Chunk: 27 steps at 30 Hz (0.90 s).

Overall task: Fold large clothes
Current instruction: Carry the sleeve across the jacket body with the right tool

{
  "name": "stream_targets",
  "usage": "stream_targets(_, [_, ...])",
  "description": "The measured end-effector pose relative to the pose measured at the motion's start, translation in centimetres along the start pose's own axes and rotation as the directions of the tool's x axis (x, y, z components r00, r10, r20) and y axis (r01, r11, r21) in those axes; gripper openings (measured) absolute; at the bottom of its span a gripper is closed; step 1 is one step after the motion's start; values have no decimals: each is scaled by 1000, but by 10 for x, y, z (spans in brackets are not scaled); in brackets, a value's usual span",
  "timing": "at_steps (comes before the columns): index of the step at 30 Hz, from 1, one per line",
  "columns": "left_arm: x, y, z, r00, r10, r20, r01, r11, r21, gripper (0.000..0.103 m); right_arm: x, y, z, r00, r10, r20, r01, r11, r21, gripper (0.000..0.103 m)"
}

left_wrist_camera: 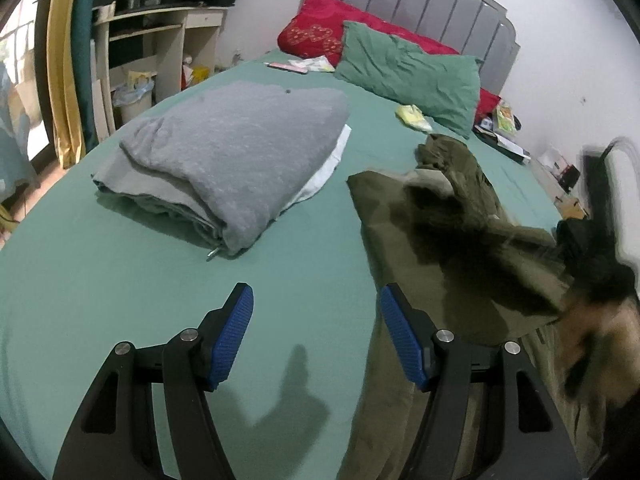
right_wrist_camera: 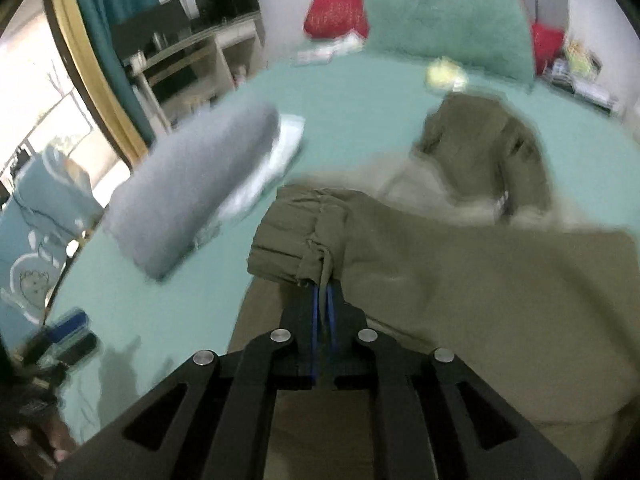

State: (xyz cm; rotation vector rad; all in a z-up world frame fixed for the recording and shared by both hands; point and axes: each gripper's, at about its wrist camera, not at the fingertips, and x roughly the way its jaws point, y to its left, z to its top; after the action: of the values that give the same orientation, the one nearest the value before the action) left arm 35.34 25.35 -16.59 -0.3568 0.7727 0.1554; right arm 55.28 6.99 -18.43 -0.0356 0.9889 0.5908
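An olive-green garment (left_wrist_camera: 460, 240) lies spread over the right side of the green bed sheet (left_wrist_camera: 120, 280). In the right wrist view my right gripper (right_wrist_camera: 322, 292) is shut on a folded hem of the olive garment (right_wrist_camera: 460, 272), and that corner is lifted and drawn over the rest. This view is blurred by motion. My left gripper (left_wrist_camera: 316, 308) hangs open above the bare sheet with nothing between its blue pads. Its right finger (left_wrist_camera: 400, 332) is over the garment's left edge. A folded grey garment (left_wrist_camera: 232, 152) rests to the left.
A white cloth (left_wrist_camera: 332, 160) sticks out under the grey pile. A green pillow (left_wrist_camera: 408, 72) and a red blanket (left_wrist_camera: 320, 28) lie at the headboard, with a small yellow item (left_wrist_camera: 414, 117) near them. A desk (left_wrist_camera: 160, 40) and curtains stand beyond the bed's left side.
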Motion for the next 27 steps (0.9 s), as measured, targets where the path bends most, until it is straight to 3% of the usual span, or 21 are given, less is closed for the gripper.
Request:
stream_targets(2, [1,3,2,1000,4,4,-4,1000,-16,69,25,-7,-18,996,42,-75,-39,999,35,18])
stream_targets(4, [4,5,4,1000,8,3,-8,1000,-24,69,42,-13,-30,987,85,-135,-79,995,53,45])
stream_targets(7, [12,7,4,1000,20,-5,-20,999,-34,69,34,-20,-32,988,96,-120,-95,995,13,55])
stream_targets(10, [24,8,5,999,28,-27,-29,998,-52,69,0,-42,-15,993,112,-33,-112,994,-14,59])
stream_targets(12, [30,9,5,998,46,-37,-48,997,-55,69,-25,-59,6,992,114,54,-112,993,-38,69])
stream_targets(15, [37,8,6,997,71,-32,-73,996,-47,69,-39,-94,46,985,11,174,-1,998,-58,83])
stream_targets(18, [47,6,6,995,92,-36,-94,995,-36,69,-8,-152,88,979,-146,140,138,988,66,83])
stream_targets(22, [66,2,-1,988,143,-50,-141,989,36,69,44,-244,117,971,-228,66,201,938,284,83])
stream_targets(24, [76,4,-6,985,159,-71,-156,986,56,69,60,-274,125,977,-204,65,168,920,353,83])
stream_targets(27, [83,9,-10,984,141,-109,-137,990,41,69,94,-297,140,999,-45,24,31,904,426,83])
